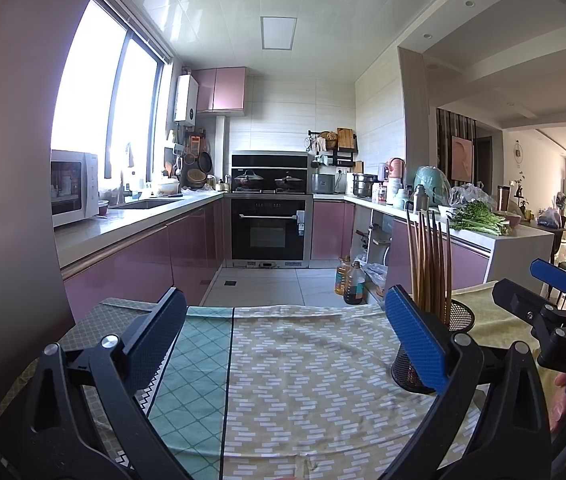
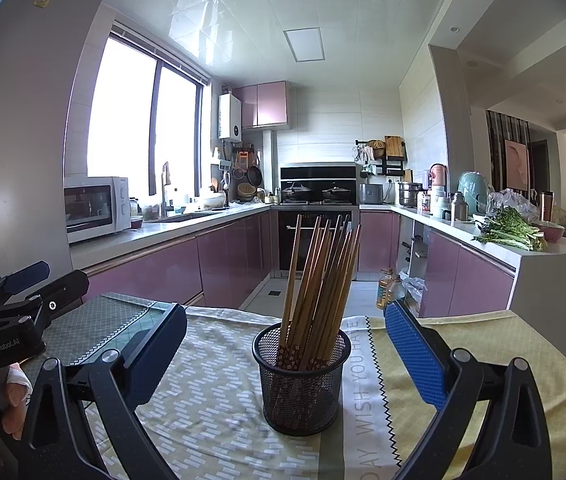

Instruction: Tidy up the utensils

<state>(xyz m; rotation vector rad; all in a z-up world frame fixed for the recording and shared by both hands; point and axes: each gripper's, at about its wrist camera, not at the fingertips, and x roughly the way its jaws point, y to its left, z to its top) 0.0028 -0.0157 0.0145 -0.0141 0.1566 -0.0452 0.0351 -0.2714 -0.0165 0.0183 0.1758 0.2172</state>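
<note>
A black mesh holder (image 2: 301,376) stands upright on the cloth-covered table (image 2: 219,412), with several wooden chopsticks (image 2: 319,276) leaning in it. My right gripper (image 2: 285,344) is open, its blue pads on either side of the holder and a little short of it. The left gripper (image 1: 283,328) is open too and holds nothing; it faces bare cloth. In the left wrist view the holder (image 1: 461,318) and chopsticks (image 1: 429,260) stand just behind the right finger (image 1: 417,340). Each view shows the other gripper at its edge, held by a hand.
The table (image 1: 307,380) carries patterned cloths, green at the left and yellow at the right. Beyond its far edge is the kitchen floor with oil bottles (image 1: 349,278), pink cabinets and an oven (image 1: 269,230). A counter (image 2: 523,248) with greens stands at the right.
</note>
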